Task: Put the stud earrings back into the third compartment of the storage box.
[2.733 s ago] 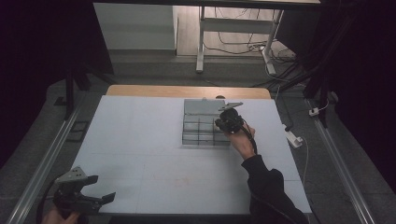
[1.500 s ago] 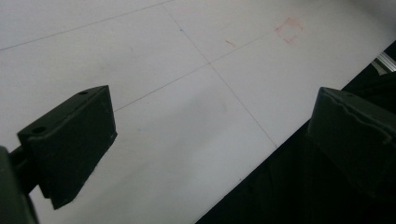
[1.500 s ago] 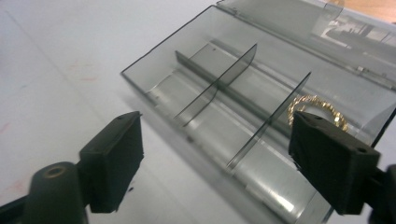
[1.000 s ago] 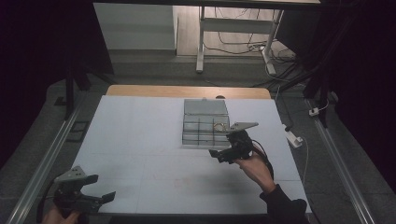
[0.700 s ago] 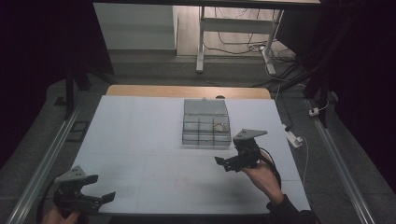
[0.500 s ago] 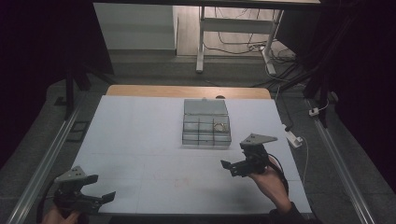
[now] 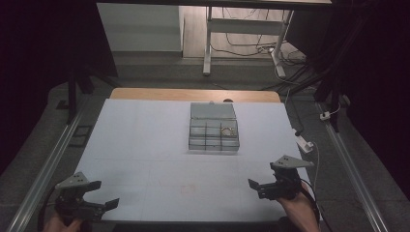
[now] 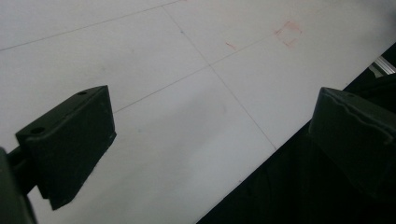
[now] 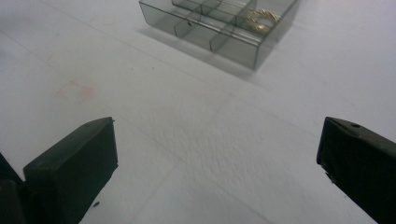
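Right gripper (image 7: pixel 261 186): withdrawn from the box (image 7: pixel 213 130) to the near right table (image 7: pixel 145 145) edge; jaws spread wide, empty. This reads as a placement finished.

Box: centre-far, lid up, unmoved. Small gold item (image 9: pixel 262 18), possibly a ring or chain, in its right middle compartment.

Left gripper (image 7: pixel 99 195): near left corner as before, jaws apart, empty.
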Demonstrator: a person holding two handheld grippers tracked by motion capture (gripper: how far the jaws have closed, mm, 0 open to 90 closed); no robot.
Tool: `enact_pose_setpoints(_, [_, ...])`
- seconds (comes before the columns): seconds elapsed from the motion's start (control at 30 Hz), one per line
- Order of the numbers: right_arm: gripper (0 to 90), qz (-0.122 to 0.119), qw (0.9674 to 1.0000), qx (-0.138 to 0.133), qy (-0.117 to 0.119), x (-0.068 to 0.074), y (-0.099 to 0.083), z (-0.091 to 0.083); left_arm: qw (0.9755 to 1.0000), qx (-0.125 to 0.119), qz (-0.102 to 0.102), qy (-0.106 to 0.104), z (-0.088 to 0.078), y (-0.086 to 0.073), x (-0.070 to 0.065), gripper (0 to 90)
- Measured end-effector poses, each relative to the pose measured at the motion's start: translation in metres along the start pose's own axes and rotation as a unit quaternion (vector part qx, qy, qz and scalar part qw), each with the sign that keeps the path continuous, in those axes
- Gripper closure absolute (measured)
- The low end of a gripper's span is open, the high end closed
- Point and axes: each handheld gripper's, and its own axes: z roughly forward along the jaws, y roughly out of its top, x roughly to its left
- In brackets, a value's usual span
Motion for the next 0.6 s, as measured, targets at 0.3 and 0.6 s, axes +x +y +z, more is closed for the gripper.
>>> enact_pose_setpoints(0.3, [0.0,0.027,0.9995,0.014,-0.013,0.0,-0.026,-0.02,1.0,-0.001,-0.002,-0.001,0.0,0.0,0.0,0.2])
enact_pose_setpoints(0.6, [0.0,0.03,0.9992,0.015,-0.02,0.004,-0.034,-0.032,1.0,-0.001,-0.003,-0.001,0.0,0.001,0.001,0.1])
